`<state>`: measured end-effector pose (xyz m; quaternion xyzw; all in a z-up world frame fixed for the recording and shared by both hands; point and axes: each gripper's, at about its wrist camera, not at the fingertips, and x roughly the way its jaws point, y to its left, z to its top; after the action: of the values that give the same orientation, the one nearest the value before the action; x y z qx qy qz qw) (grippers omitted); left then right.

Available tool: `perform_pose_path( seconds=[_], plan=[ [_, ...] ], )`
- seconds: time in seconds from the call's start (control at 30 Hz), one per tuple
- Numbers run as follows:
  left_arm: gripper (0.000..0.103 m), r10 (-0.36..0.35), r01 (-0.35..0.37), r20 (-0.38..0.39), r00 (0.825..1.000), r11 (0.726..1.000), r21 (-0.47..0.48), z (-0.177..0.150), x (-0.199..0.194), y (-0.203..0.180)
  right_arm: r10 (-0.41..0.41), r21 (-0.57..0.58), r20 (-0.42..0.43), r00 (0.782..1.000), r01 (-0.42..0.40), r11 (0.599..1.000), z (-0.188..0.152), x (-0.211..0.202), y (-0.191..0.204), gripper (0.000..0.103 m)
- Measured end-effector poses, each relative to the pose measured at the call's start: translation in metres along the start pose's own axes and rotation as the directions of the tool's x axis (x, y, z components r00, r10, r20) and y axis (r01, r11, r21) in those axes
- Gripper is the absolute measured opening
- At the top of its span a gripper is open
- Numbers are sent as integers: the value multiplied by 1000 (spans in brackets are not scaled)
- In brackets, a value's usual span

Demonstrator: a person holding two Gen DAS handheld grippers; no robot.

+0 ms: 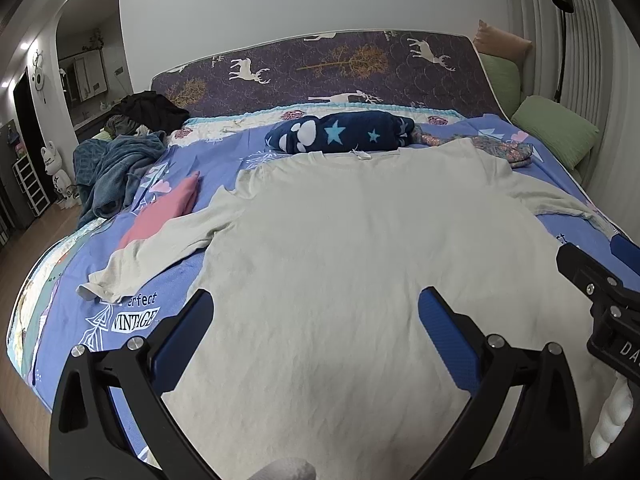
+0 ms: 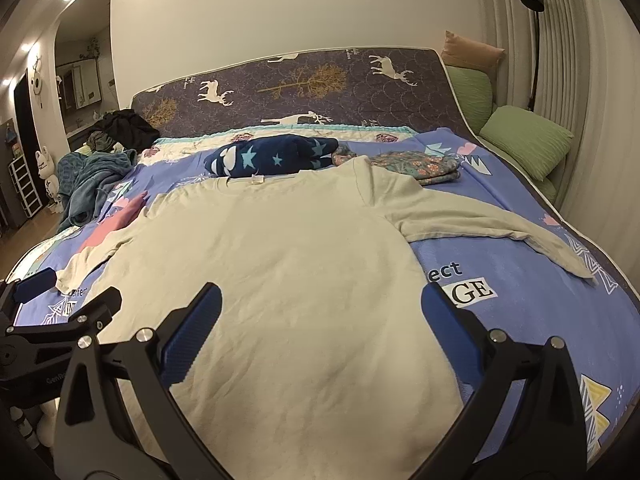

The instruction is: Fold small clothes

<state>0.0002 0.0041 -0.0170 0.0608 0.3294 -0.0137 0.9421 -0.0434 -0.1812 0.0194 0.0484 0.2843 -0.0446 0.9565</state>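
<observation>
A pale cream long-sleeved shirt [image 1: 340, 248] [image 2: 264, 264] lies flat on the blue printed bedspread [image 1: 68, 312] [image 2: 532, 320], collar toward the headboard and both sleeves spread out to the sides. My left gripper [image 1: 316, 300] hovers open above the shirt's lower part, nothing between its blue pads. My right gripper [image 2: 320, 296] is also open above the shirt's lower right part, empty. Each gripper shows at the edge of the other's view: the right gripper [image 1: 604, 276] and the left gripper [image 2: 52, 300].
A pink folded garment [image 1: 160, 212] lies left of the shirt and a folded floral one [image 2: 416, 166] right of the collar. A navy star blanket roll [image 1: 340, 132] sits behind the collar. A teal blanket heap [image 1: 116, 168] and dark clothes [image 1: 148, 110] crowd the bed's far left. Green pillows [image 2: 524, 140] line the right.
</observation>
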Motion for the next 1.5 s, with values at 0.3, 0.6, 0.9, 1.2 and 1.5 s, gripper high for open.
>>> perform_pose_path(
  seconds=[0.3,0.6,0.9,1.2,1.5],
  plan=[
    [102,-2,2,-9,1000,1000,4,0,2,-1,6,-8,-15,1000,-6,1000,-3,2,2,101],
    [102,-7,7,-19,1000,1000,9,0,4,-3,8,-12,-22,1000,-8,1000,-3,3,3,101],
    [102,-11,11,-24,1000,1000,6,0,5,-2,2,-18,-24,1000,-3,1000,-4,4,7,101],
    [102,-10,10,-29,1000,1000,12,-3,6,-1,0,-25,-24,1000,-1,1000,-5,3,11,101],
    [102,-12,13,-32,999,1000,18,-2,5,0,1,-23,-20,1000,-1,1000,-4,0,10,101]
  ],
)
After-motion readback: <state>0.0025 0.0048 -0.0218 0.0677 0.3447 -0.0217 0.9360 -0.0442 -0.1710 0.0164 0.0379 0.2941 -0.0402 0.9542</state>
